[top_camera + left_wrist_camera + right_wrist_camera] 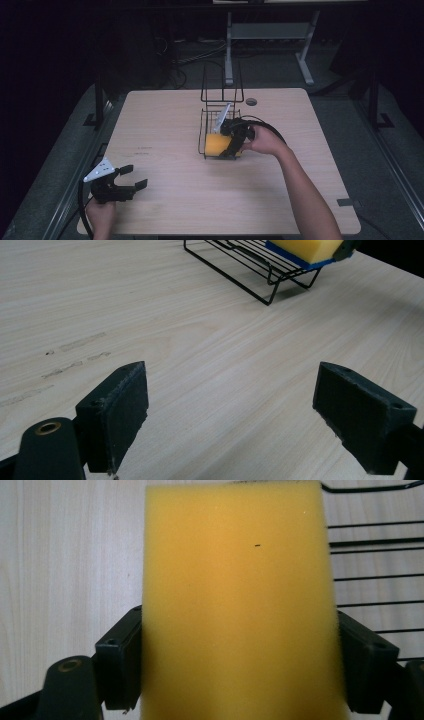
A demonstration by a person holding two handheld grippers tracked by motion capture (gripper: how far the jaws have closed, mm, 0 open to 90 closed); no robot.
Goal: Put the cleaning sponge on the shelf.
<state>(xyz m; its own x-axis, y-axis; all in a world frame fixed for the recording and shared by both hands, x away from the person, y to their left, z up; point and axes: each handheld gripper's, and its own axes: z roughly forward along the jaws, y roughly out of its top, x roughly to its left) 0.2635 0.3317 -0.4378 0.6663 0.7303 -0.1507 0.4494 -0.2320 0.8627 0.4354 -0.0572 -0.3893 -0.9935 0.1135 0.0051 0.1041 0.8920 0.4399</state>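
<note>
While your right gripper (231, 142) reaches into the black wire rack (220, 117) near the middle of the table (165, 200), its two jaws pinch a yellow sponge (240, 600) by its long sides. The sponge is a soft, fine-pored rectangular block, and in the right gripper view its broad yellow face stands between the black pads, with thin straight rack wires crossing pale wood at the right. From your left gripper's camera you can see a blue layer along the sponge's underside (300, 251), where it sits over the rack's low front rim. The rack is made of slim black rods: a shallow tray with a taller open frame rising behind it.

Your left gripper (134, 177) is near the table's front left corner, well apart from the rack. Its jaws are spread wide with nothing between them, the flat dark pads (122, 412) looking rubbery and slightly rough at the edges. The tabletop is light wood-grain laminate with rounded corners and a few faint grey smudges (75, 350).
</note>
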